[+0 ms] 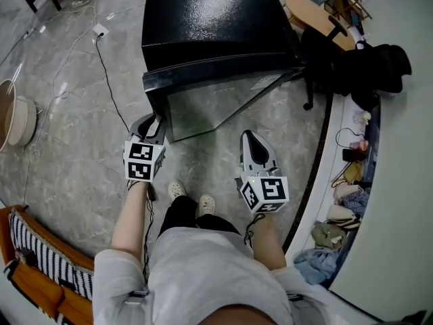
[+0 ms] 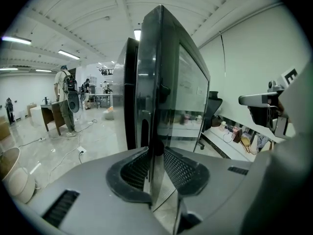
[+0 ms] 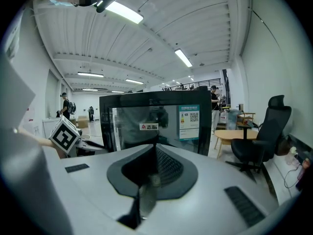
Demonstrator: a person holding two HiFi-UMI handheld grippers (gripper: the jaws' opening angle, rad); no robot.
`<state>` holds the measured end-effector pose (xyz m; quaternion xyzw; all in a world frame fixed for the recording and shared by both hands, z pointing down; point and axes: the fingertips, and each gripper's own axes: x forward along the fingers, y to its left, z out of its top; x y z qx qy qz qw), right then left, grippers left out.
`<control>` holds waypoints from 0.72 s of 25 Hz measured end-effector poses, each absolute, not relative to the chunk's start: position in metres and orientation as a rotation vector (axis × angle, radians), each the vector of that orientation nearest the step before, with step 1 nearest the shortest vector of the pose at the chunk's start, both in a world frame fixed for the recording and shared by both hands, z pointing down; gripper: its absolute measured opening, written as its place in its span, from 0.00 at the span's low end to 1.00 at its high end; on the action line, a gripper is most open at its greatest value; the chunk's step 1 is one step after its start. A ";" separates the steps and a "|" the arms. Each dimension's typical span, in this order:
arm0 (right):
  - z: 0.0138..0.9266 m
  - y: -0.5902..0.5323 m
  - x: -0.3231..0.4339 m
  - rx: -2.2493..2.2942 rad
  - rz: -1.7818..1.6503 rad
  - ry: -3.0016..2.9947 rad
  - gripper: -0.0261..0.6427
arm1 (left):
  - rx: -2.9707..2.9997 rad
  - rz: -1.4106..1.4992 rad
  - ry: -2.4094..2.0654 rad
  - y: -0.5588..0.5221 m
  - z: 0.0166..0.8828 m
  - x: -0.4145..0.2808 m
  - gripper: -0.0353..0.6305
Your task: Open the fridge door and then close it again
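A black fridge (image 1: 203,12) stands on the grey floor, its glass-fronted door (image 1: 216,103) facing me and lying close to the body. My left gripper (image 1: 152,124) is at the door's left edge. In the left gripper view the door's edge (image 2: 149,106) runs down between the jaws of the left gripper (image 2: 155,165); they straddle it loosely, open, with a slim gap at the right pad (image 2: 183,173). A narrow slit shows between door and body. My right gripper (image 1: 249,137) hovers before the glass, shut and empty. In the right gripper view the right gripper (image 3: 155,153) faces the door (image 3: 156,124).
A black office chair (image 1: 325,46) and a wooden table (image 1: 311,12) stand right of the fridge. A cluttered ledge (image 1: 345,195) follows the curved right wall. Cables (image 1: 101,53) cross the floor at left, near a round bowl (image 1: 17,120). A striped seat (image 1: 34,256) sits lower left. People (image 2: 66,97) stand far back.
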<state>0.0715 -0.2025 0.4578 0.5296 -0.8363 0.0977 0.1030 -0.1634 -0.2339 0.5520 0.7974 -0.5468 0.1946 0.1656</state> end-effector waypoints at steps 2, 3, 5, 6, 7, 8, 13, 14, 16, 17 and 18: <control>0.458 -0.206 0.069 1.567 0.288 -2.465 0.08 | 2.275 0.560 -1.554 -0.240 0.552 -0.166 0.19; 0.458 -0.207 0.068 1.569 0.288 -2.463 0.08 | 2.278 0.563 -1.552 -0.243 0.552 -0.168 0.19; 0.459 -0.211 0.066 1.574 0.291 -2.459 0.08 | 2.282 0.568 -1.548 -0.250 0.553 -0.171 0.19; 0.460 -0.212 0.065 1.577 0.292 -2.457 0.08 | 2.283 0.568 -1.546 -0.253 0.553 -0.172 0.19; 0.460 -0.214 0.064 1.580 0.294 -2.454 0.08 | 2.284 0.568 -1.545 -0.256 0.553 -0.173 0.19; 0.461 -0.216 0.064 1.584 0.295 -2.452 0.08 | 2.285 0.568 -1.545 -0.259 0.553 -0.174 0.19; 0.462 -0.221 0.064 1.600 0.297 -2.440 0.08 | 2.292 0.574 -1.543 -0.270 0.553 -0.178 0.19; 0.462 -0.222 0.065 1.603 0.299 -2.438 0.08 | 2.293 0.576 -1.544 -0.273 0.553 -0.178 0.19; 0.463 -0.224 0.065 1.609 0.302 -2.432 0.08 | 2.294 0.580 -1.547 -0.277 0.554 -0.179 0.19; 0.463 -0.225 0.066 1.611 0.302 -2.430 0.08 | 2.294 0.582 -1.549 -0.279 0.554 -0.180 0.19; 0.464 -0.225 0.066 1.612 0.301 -2.428 0.08 | 2.294 0.583 -1.551 -0.281 0.554 -0.181 0.19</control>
